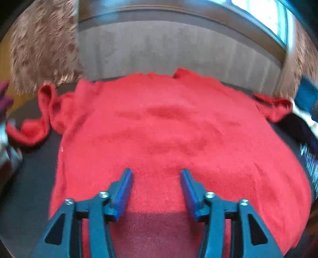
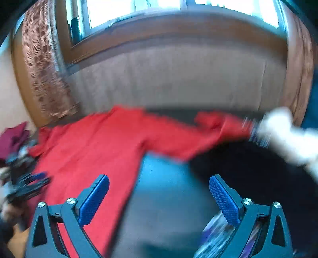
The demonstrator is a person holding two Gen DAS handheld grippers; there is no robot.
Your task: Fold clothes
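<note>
No readable text, label or number anywhere in view.

Left gripper [image 1: 156, 172] and right gripper [image 2: 159, 184] both gape wide, holding nothing.

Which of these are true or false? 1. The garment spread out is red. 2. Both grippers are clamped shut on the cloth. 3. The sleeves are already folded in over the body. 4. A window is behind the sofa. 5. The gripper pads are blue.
1. True: the red sweater lies spread flat.
2. False: the left gripper and right gripper both have their jaws open and hold nothing.
3. False: the left sleeve and right sleeve stick out to the sides.
4. True: the window shows above the sofa back.
5. True: the pads are blue.
</note>
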